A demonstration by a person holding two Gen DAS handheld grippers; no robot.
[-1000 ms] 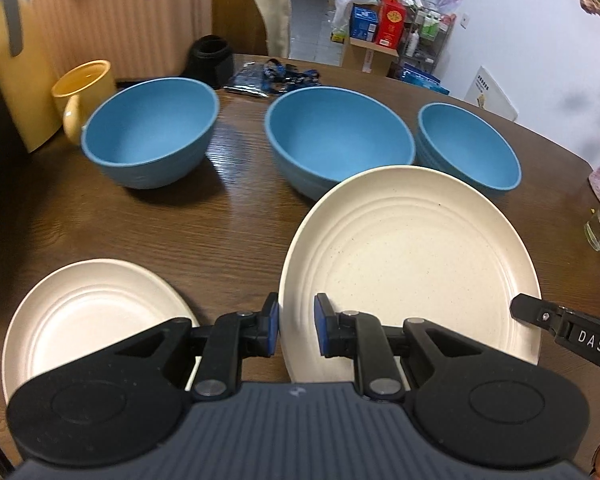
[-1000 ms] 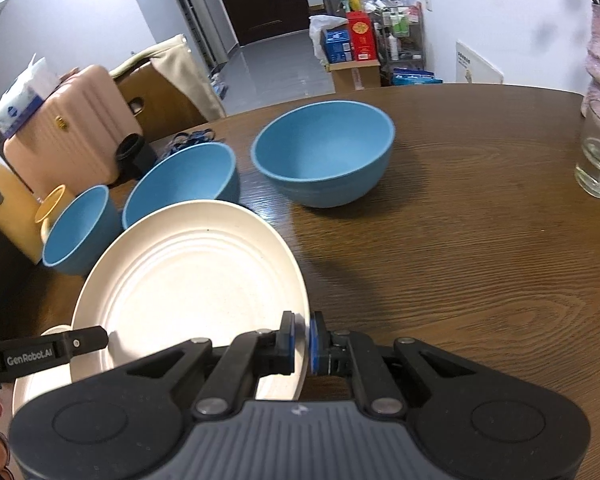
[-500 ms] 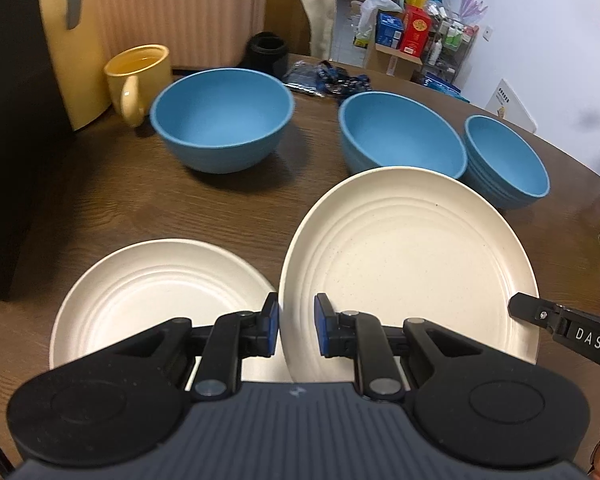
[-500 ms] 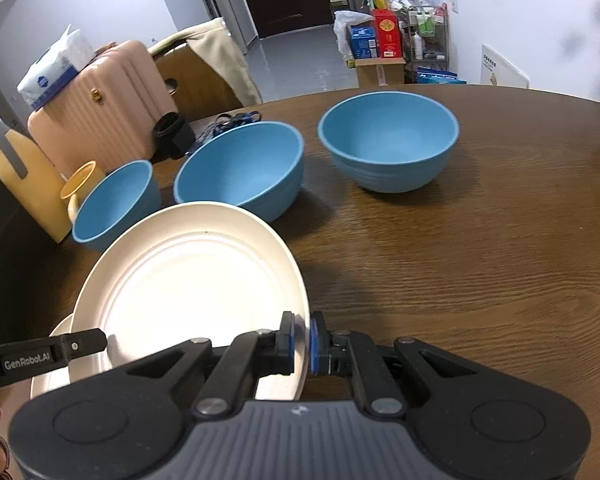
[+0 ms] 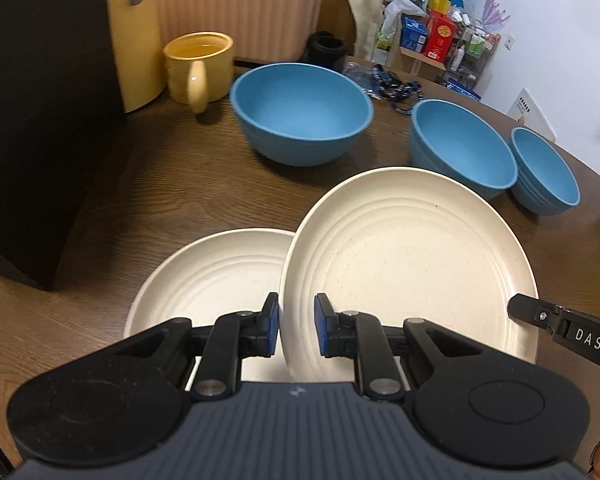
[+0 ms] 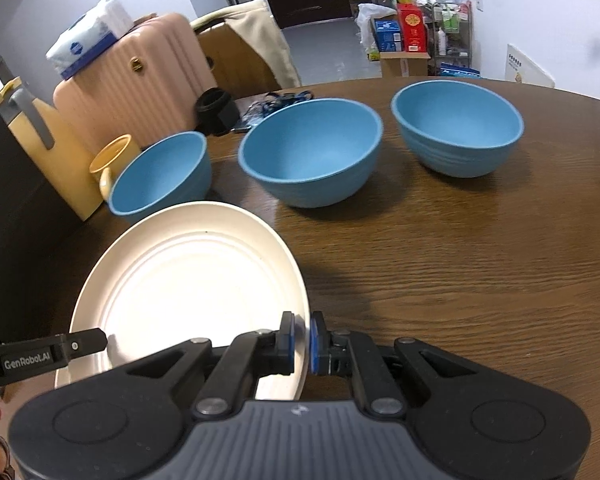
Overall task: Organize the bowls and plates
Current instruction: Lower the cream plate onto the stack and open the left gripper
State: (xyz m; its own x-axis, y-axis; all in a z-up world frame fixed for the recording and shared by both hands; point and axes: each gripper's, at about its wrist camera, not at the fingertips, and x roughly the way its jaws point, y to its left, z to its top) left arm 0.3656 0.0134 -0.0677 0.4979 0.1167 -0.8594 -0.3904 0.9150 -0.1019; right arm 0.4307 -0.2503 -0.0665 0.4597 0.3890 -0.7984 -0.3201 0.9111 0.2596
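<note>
A large cream plate (image 5: 412,256) is held above the wooden table (image 5: 172,184) by both grippers. My left gripper (image 5: 296,330) is shut on its left rim. My right gripper (image 6: 301,342) is shut on its right rim; the plate also shows in the right wrist view (image 6: 192,280). A smaller cream plate (image 5: 212,276) lies on the table, partly under the held plate's left edge. Three blue bowls stand behind: left (image 5: 300,112), middle (image 5: 462,146), right (image 5: 546,170).
A yellow mug (image 5: 198,66) stands at the back left by a yellow jug and a black box (image 5: 32,120). A black cup (image 6: 217,110) and a blue lanyard (image 5: 384,84) lie at the table's far edge. A pink suitcase (image 6: 140,80) stands behind.
Both grippers have carried the large plate to the left, so it now overlaps the small plate. The bowls have shifted right in view. Both grips are unchanged.
</note>
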